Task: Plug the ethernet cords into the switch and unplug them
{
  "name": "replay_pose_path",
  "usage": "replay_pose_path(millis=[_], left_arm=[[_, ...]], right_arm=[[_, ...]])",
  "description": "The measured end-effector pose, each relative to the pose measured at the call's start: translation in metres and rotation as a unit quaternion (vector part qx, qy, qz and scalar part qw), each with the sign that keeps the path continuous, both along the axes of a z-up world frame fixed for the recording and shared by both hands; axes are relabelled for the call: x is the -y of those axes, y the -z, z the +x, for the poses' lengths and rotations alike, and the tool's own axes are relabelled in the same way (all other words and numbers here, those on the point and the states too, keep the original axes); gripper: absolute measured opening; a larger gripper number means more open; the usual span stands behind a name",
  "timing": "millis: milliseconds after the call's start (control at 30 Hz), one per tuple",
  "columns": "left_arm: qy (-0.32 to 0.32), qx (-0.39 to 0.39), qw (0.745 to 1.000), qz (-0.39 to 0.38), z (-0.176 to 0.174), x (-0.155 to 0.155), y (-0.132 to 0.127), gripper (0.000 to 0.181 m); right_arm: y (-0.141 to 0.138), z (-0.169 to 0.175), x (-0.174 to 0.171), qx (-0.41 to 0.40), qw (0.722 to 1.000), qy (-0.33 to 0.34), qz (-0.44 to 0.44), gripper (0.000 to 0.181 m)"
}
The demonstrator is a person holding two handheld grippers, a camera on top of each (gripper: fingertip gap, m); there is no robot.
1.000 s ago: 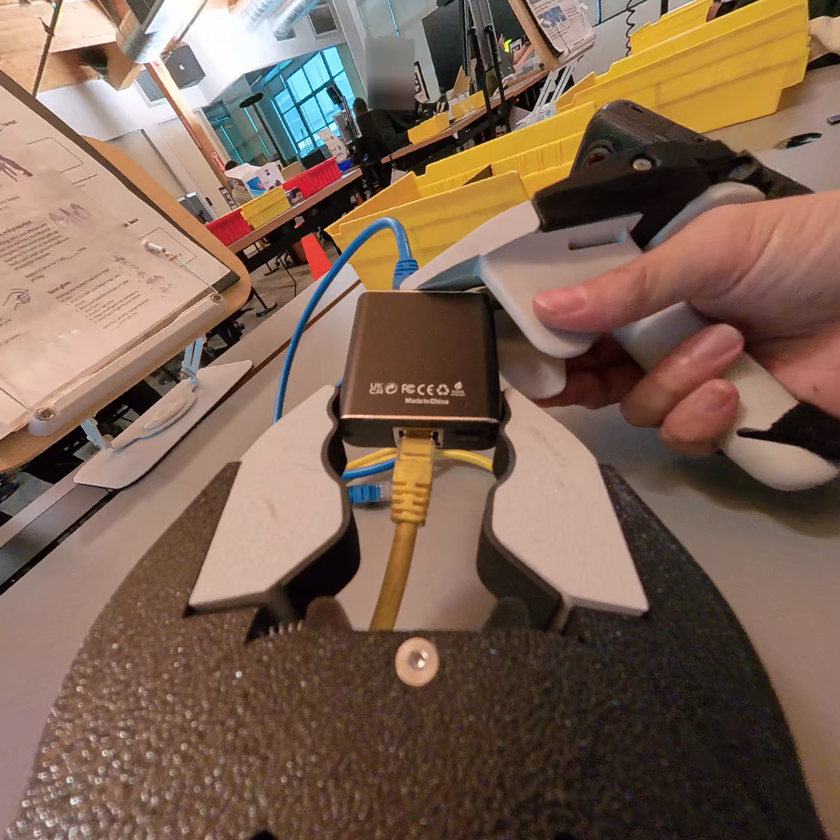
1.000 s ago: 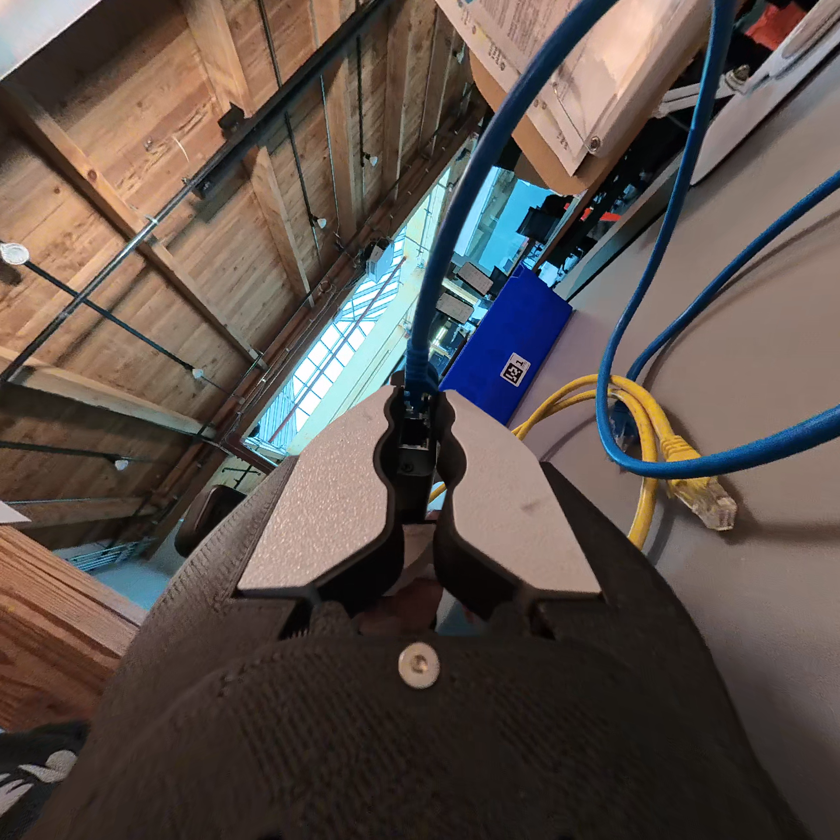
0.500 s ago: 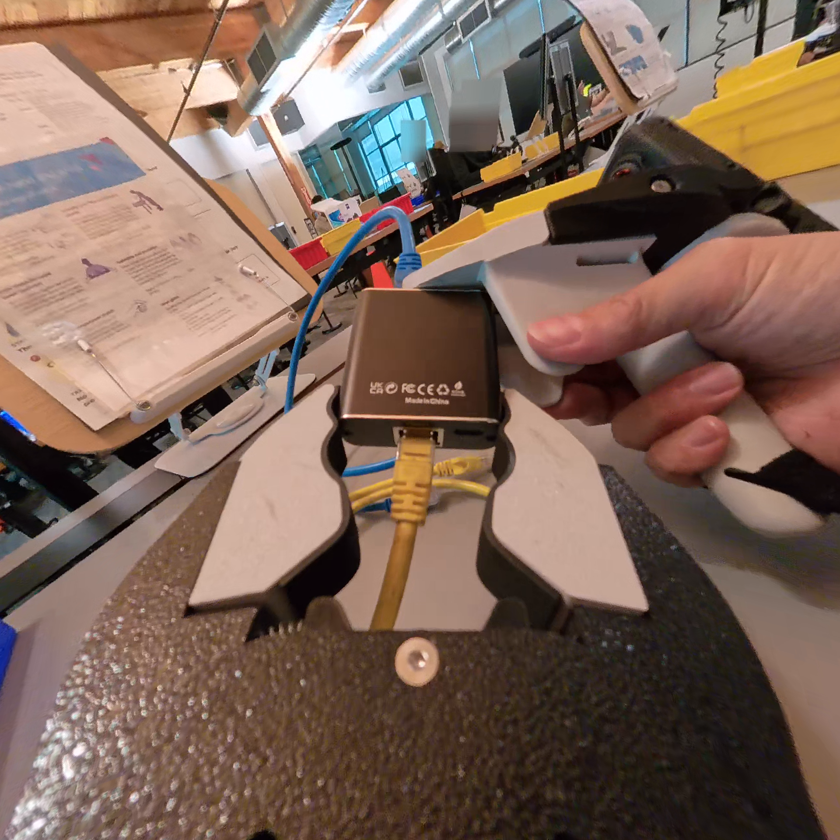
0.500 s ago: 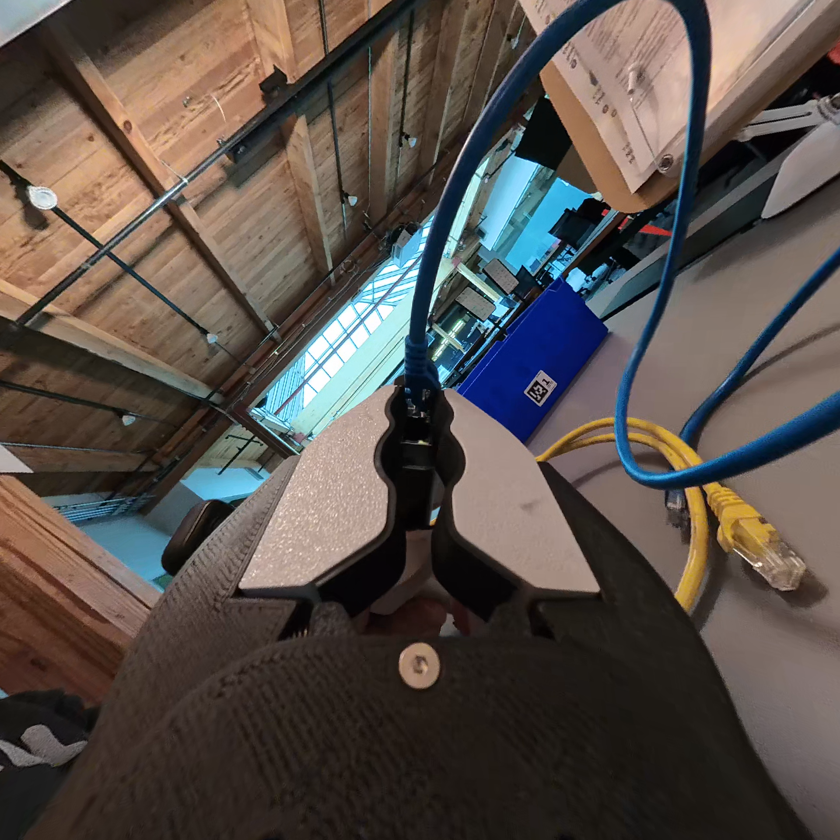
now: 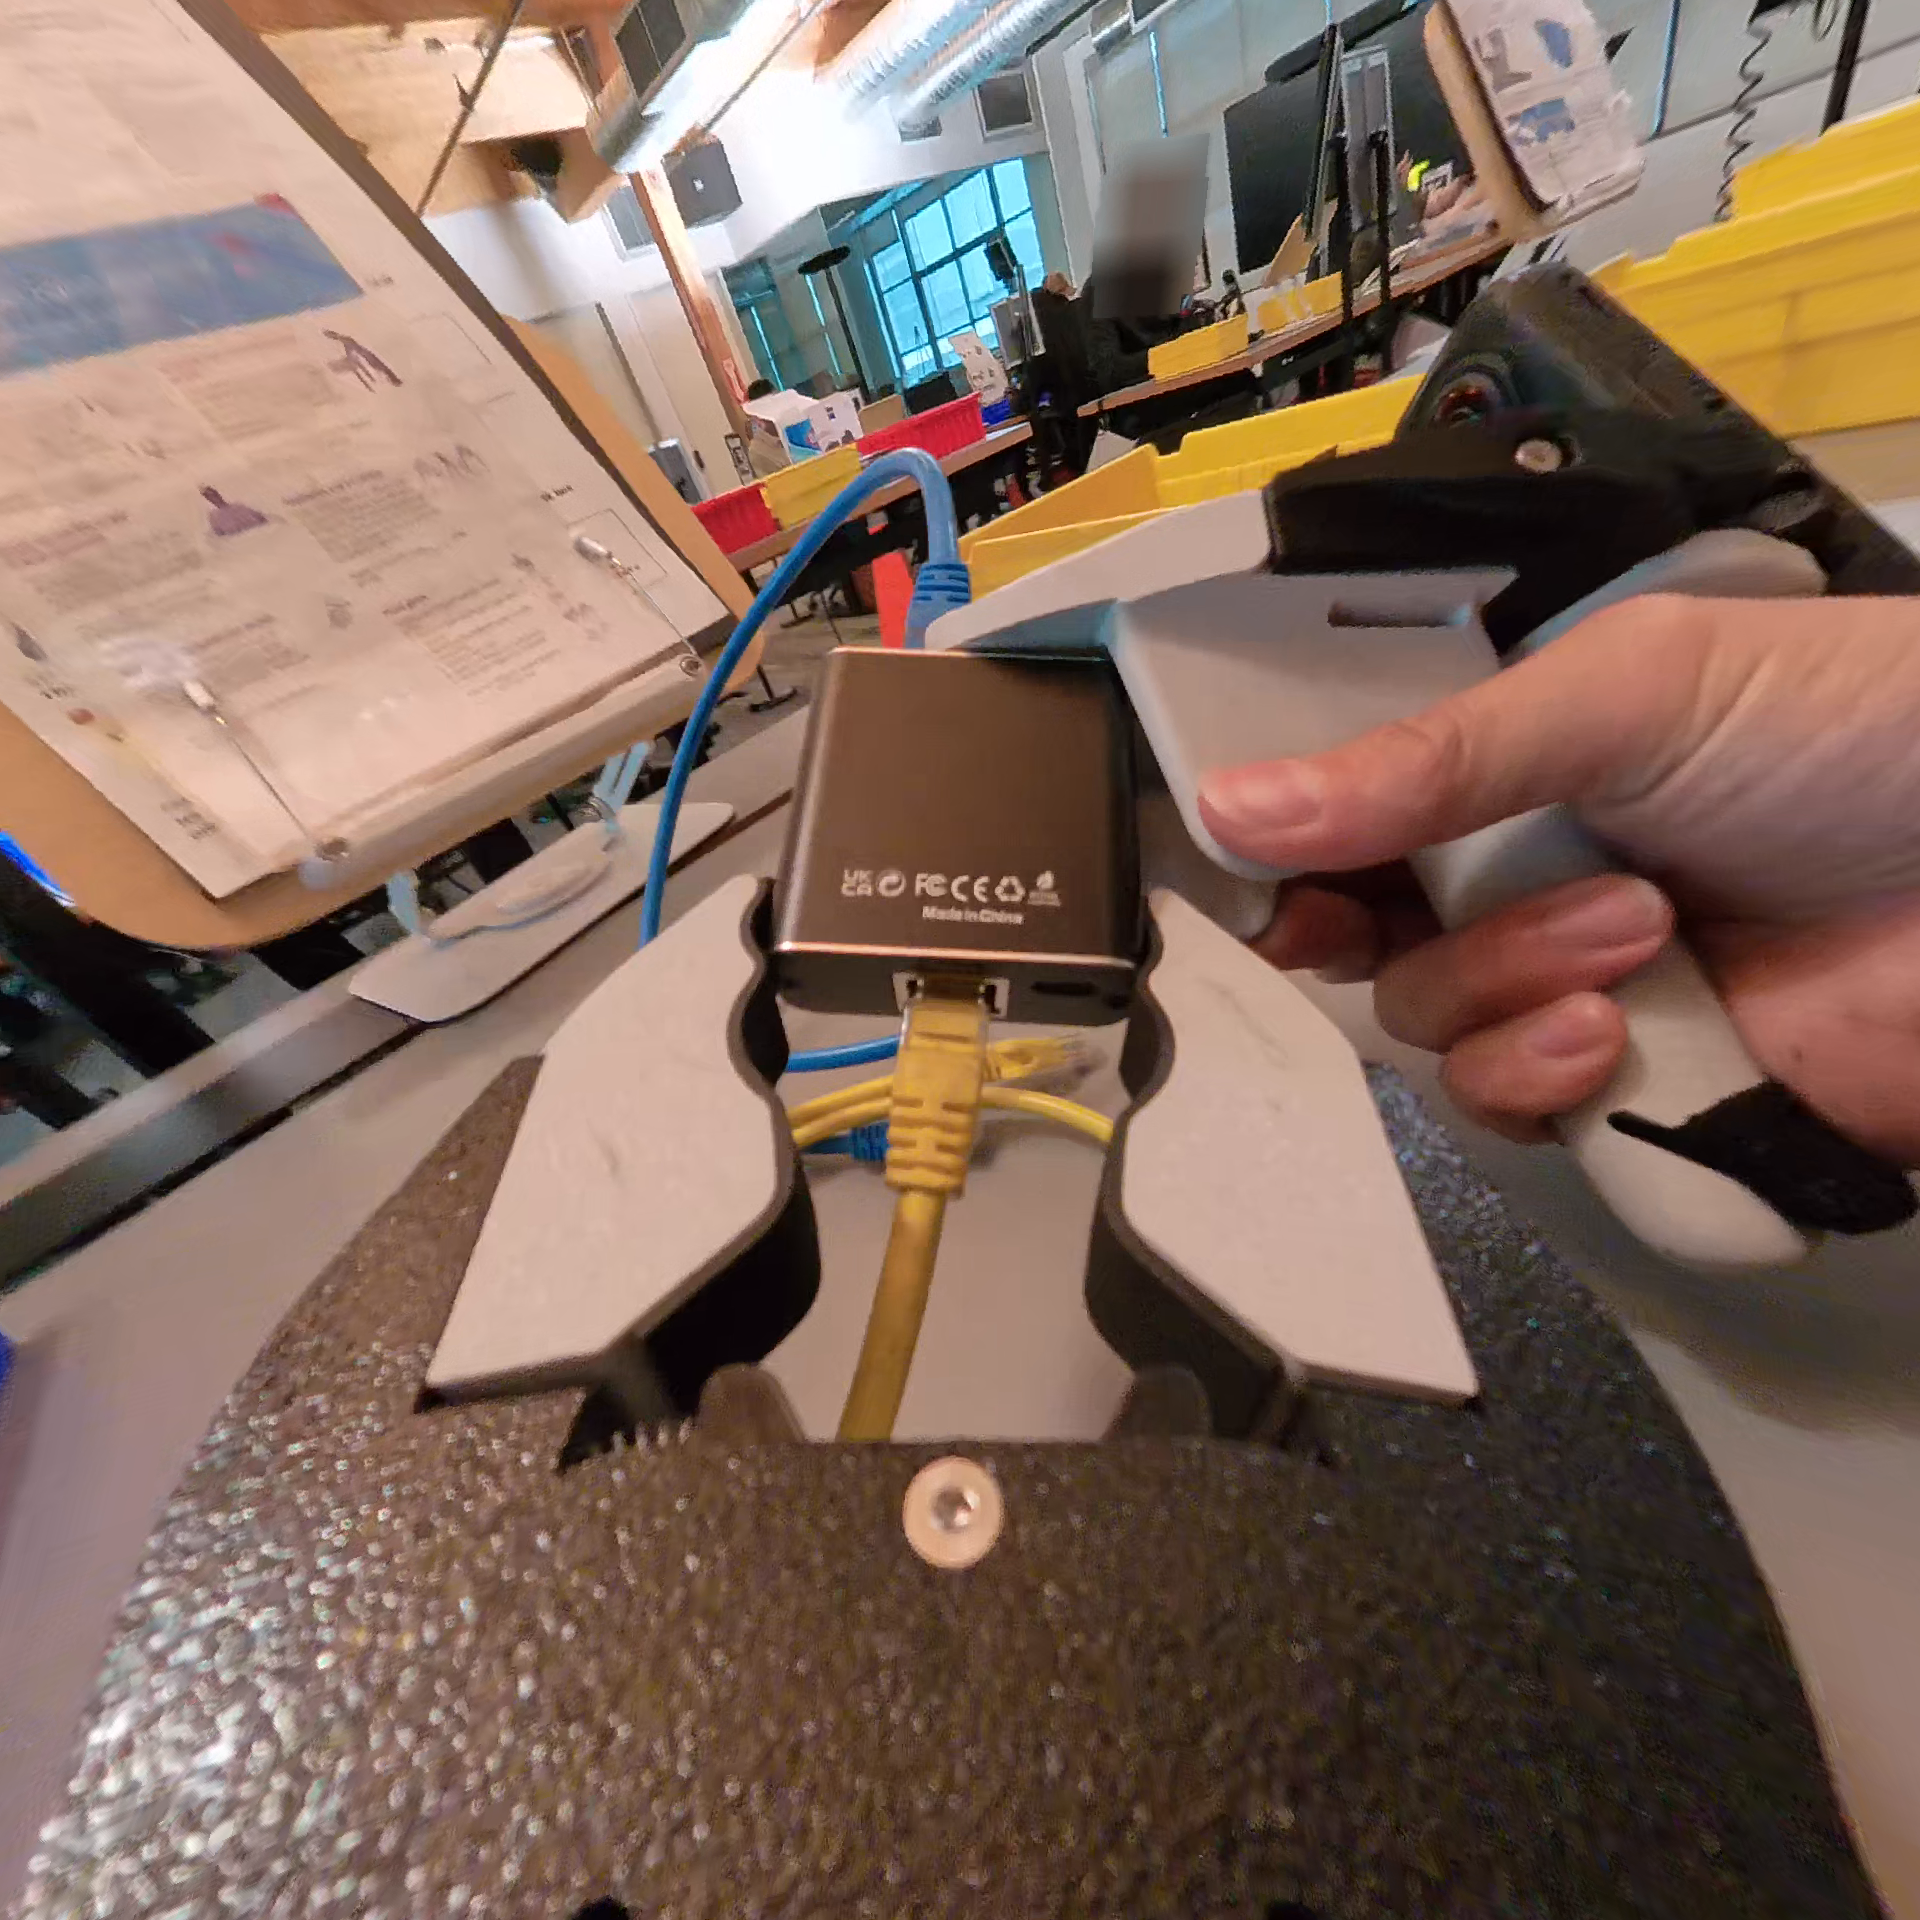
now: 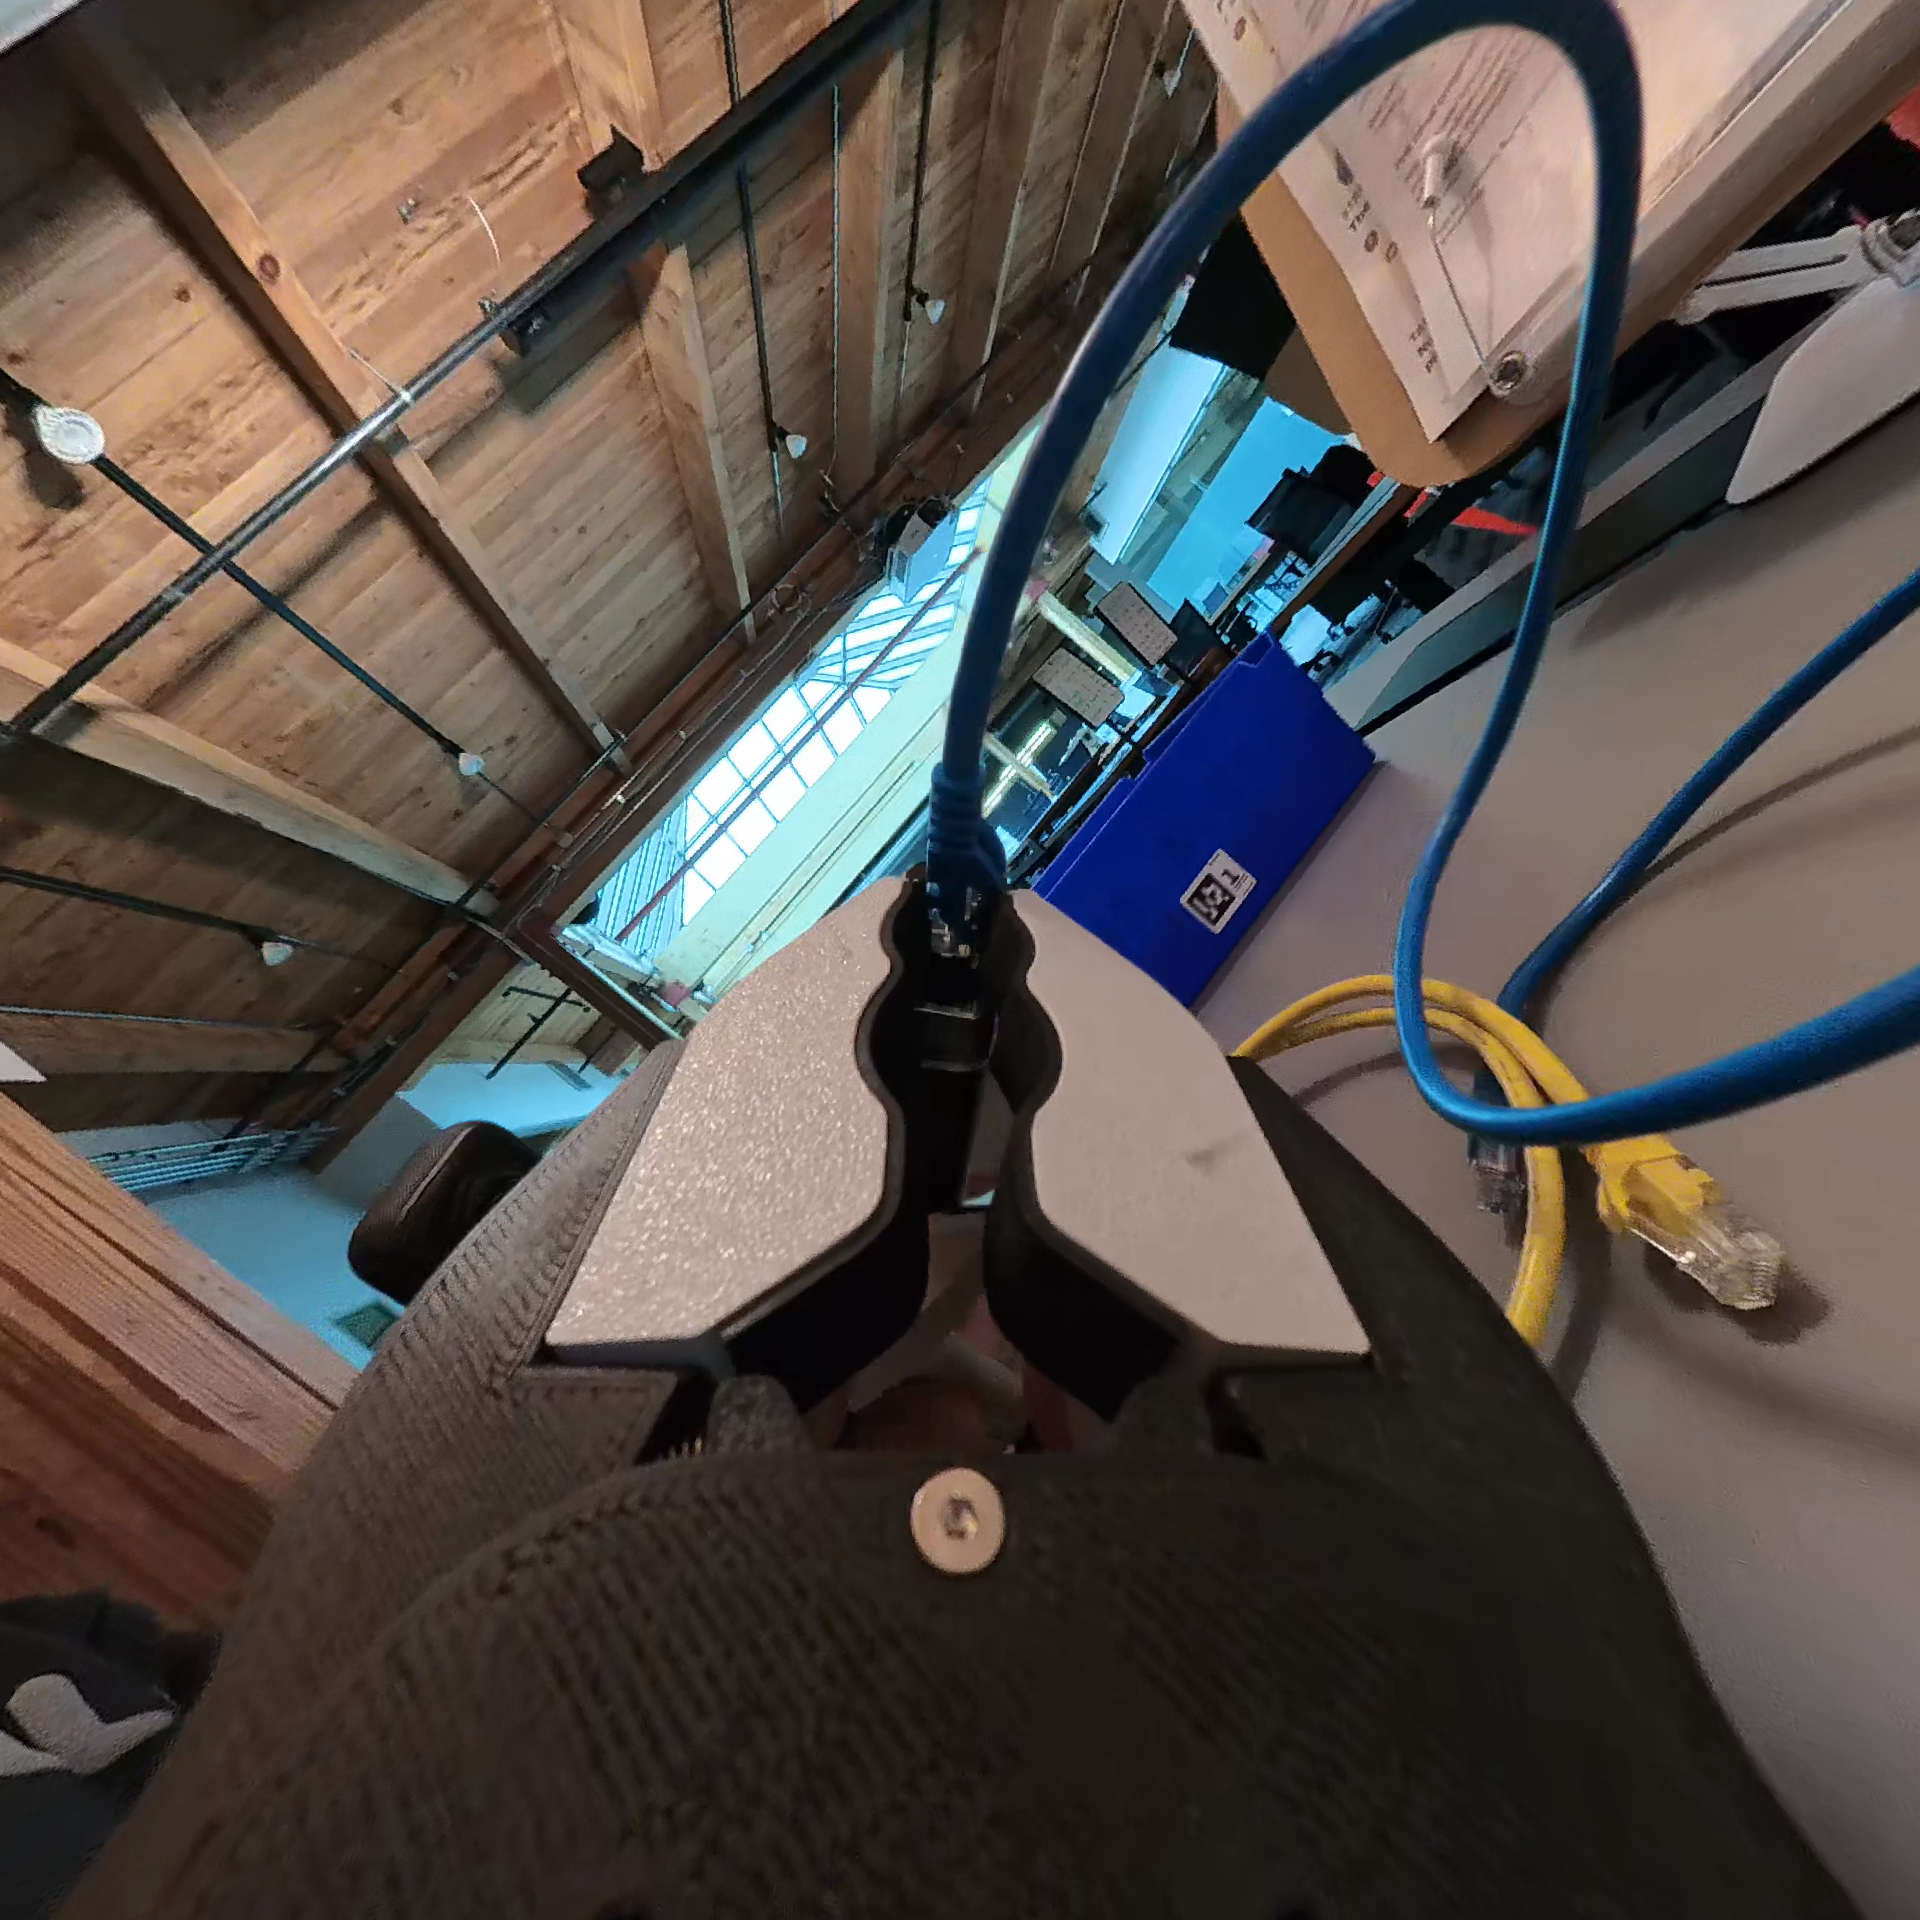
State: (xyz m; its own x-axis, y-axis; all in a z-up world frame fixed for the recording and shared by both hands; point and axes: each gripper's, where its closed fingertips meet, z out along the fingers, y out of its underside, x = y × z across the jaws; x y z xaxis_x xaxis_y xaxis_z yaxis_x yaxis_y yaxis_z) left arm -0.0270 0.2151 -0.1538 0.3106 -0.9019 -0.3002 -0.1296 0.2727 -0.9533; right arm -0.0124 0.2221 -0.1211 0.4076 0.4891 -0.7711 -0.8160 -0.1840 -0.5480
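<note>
We see left gripper clamped on black switch at 12 o'clock, above table — yellow cord plugged in its near port. Right gripper pinches blue cord plug — free yellow plug at 3 o'clock.

I look across a smooth grey tabletop into a large open workshop. A tilted brown board carrying clear-covered printed sheets stands at left on a pale flat-based stand. Stacked yellow plastic bins line the right side, and red bins sit on long benches farther back. Tall multi-pane windows admit daylight at the far wall, beside a slanted wooden post. Silver ducting runs overhead. The upward view shows a wooden plank ceiling with beams, dark pipes and small bulb lamps. A blue plastic bin with a square coded tag rests at the table's edge.
</note>
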Motion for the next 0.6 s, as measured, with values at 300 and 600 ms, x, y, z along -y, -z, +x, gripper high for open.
replay_pose_path(millis=[300,600], left_arm=[[-0.023,0.035,0.998,-0.047,-0.014,-0.016,-0.004,0.062],[-0.013,0.016,0.999,-0.032,-0.011,-0.013,0.000,0.062]], right_arm=[[-0.044,0.065,0.021,0.235,0.968,0.086,0.007,0.011],[-0.165,0.185,0.100,0.389,0.900,0.195,0.028,0.011]])
